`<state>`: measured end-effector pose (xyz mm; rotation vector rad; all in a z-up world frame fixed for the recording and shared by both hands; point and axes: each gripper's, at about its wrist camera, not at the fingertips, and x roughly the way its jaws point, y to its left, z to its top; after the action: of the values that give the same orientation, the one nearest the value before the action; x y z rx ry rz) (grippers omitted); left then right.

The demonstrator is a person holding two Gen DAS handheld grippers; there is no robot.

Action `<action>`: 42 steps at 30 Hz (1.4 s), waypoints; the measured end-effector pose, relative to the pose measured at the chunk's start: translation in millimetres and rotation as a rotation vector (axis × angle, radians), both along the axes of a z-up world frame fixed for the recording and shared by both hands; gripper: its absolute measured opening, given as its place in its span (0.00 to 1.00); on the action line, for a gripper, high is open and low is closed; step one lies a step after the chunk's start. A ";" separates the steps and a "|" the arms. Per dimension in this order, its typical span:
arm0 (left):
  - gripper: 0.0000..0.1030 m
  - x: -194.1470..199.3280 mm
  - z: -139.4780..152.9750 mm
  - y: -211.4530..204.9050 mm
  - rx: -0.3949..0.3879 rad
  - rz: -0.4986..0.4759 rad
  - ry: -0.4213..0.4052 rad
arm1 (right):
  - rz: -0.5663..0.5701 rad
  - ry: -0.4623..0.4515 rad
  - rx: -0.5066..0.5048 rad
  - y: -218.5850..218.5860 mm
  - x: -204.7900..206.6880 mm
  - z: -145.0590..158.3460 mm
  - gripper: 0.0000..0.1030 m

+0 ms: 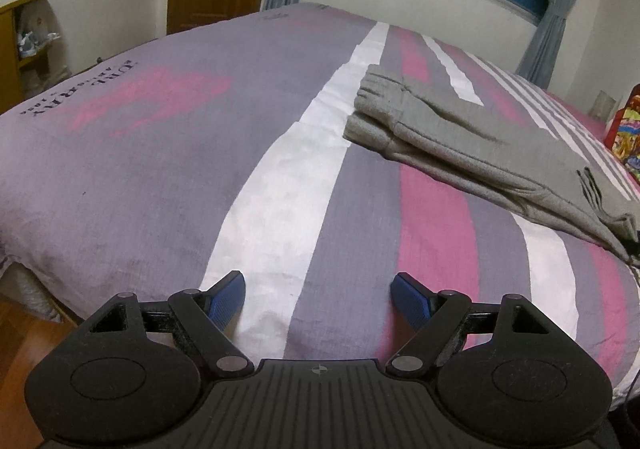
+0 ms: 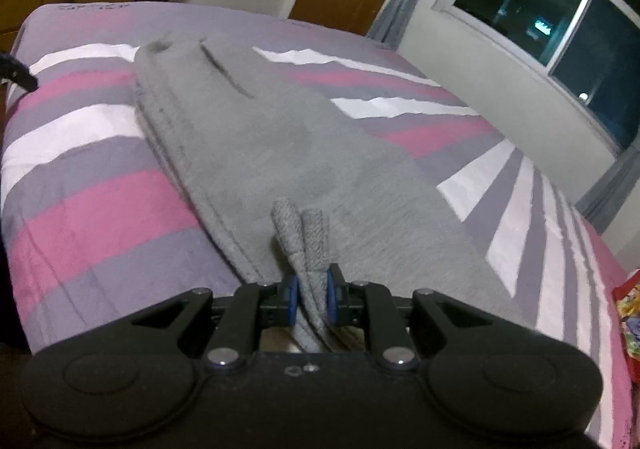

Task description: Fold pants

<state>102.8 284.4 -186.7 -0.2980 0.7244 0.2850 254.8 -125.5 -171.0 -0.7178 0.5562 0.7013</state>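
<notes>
In front of me is a bed [image 1: 168,169] covered with a sheet in wide stripes of purple-grey, pink and white. Near its far left corner, in the left wrist view, the sheet has some dark printed letters. On the sheet lie grey pants [image 1: 460,141], folded lengthwise into one long narrow shape, and they cross the stripes at an angle. In the right wrist view the pants [image 2: 256,153] run away from me toward the far end of the bed [image 2: 92,209], with a pocket slit showing on top. At the right edge of the bed lies something colourful, red and yellow [image 1: 624,137]; I cannot tell what it is.
</notes>
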 end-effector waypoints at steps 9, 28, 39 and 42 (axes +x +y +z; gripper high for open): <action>0.78 20.2 23.2 -26.2 0.018 -0.057 -0.023 | 0.069 -0.007 0.125 -15.7 -28.2 13.6 0.47; 0.59 189.9 25.3 -193.2 -0.576 -0.406 0.041 | -0.635 -0.093 0.675 -210.4 -29.4 35.2 0.34; 0.20 206.4 0.4 -221.9 -0.633 -0.422 0.061 | -0.764 0.010 0.788 -242.6 -13.4 22.3 0.39; 0.19 191.8 14.5 -216.8 -0.609 -0.436 -0.043 | -0.785 0.028 0.797 -245.7 -11.9 19.0 0.39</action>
<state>294.6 67.5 -172.2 -0.7064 0.8021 -0.3669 242.9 -371.2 -151.9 0.2679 0.4763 0.1467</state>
